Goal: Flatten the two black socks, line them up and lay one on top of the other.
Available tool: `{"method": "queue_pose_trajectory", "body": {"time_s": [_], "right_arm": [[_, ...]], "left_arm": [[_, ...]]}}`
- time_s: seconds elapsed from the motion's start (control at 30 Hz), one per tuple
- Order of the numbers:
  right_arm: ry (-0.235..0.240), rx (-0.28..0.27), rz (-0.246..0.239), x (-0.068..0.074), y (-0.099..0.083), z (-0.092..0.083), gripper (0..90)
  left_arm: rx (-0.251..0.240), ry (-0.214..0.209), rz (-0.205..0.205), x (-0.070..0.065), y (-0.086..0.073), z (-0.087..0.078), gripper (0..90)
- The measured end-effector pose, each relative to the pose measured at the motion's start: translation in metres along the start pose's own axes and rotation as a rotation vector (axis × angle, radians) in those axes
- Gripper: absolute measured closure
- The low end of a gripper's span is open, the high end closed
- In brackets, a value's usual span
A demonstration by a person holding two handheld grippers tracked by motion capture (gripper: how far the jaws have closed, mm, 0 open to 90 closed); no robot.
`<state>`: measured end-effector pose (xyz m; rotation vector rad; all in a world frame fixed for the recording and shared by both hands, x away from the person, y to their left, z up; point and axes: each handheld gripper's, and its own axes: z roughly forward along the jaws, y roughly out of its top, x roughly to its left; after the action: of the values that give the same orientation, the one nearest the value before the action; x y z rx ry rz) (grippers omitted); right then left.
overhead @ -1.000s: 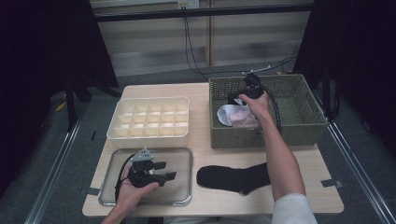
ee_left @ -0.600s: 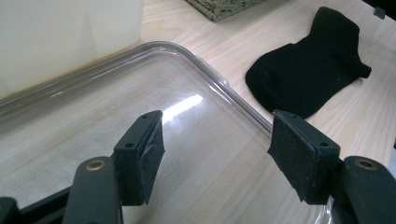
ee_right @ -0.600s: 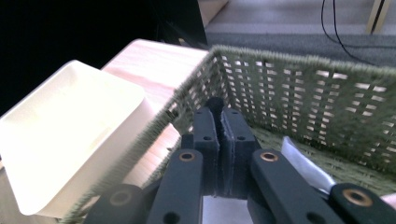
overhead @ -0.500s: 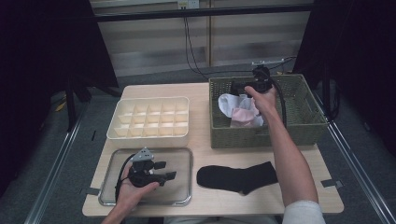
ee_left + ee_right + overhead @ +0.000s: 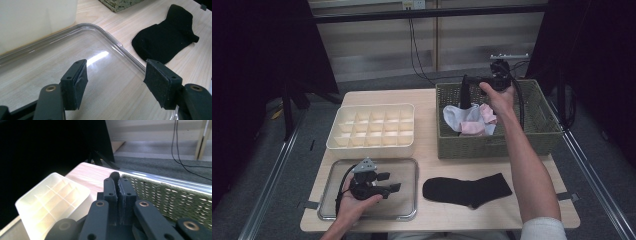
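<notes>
The step in hand looks like lifting a second dark sock out of the woven basket (image 5: 539,131) at the far right of the table (image 5: 427,102). The right claw (image 5: 464,93) is held above the basket's far left part, its jaws pressed together on a black sock (image 5: 465,95) that hangs down from them as a narrow dark strip; in the right gripper view a rounded bit of dark cloth (image 5: 115,175) pokes up between the closed pads. Below it in the basket lie a white sock (image 5: 458,116) and a pink sock (image 5: 473,128), loosely heaped. A matching black sock (image 5: 467,190) lies flat on the near part of the table, just right of the clear tray (image 5: 409,165). The left claw (image 5: 392,186) rests over that tray at the near left, jaws spread with nothing between them, the tray's glossy bottom (image 5: 105,82) visible between the pads. A cream compartment box (image 5: 372,131) sits beyond the tray, its cells empty as far as can be seen. The next move probably calls for carrying the hanging sock clear of the basket's rim, so that its free end does not catch on the weave, and bringing it near and left toward its mate, where the open left claw could help pair them.
</notes>
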<state>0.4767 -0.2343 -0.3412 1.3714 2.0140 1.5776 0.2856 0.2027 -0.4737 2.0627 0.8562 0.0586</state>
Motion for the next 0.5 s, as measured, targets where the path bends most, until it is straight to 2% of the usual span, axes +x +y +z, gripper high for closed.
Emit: {"method": "queue_pose_trajectory", "body": {"time_s": [0.3, 0.5], "right_arm": [[0.033, -0.047, 0.011, 0.006, 0.006, -0.008, 85.3], [0.038, -0.065, -0.01, 0.016, 0.015, -0.013, 85.3]], "left_arm": [[-0.003, -0.002, -0.004, 0.001, 0.0, 0.0, 34.2], [-0.021, -0.007, 0.0, 0.001, 0.001, 0.0, 31.8]]}}
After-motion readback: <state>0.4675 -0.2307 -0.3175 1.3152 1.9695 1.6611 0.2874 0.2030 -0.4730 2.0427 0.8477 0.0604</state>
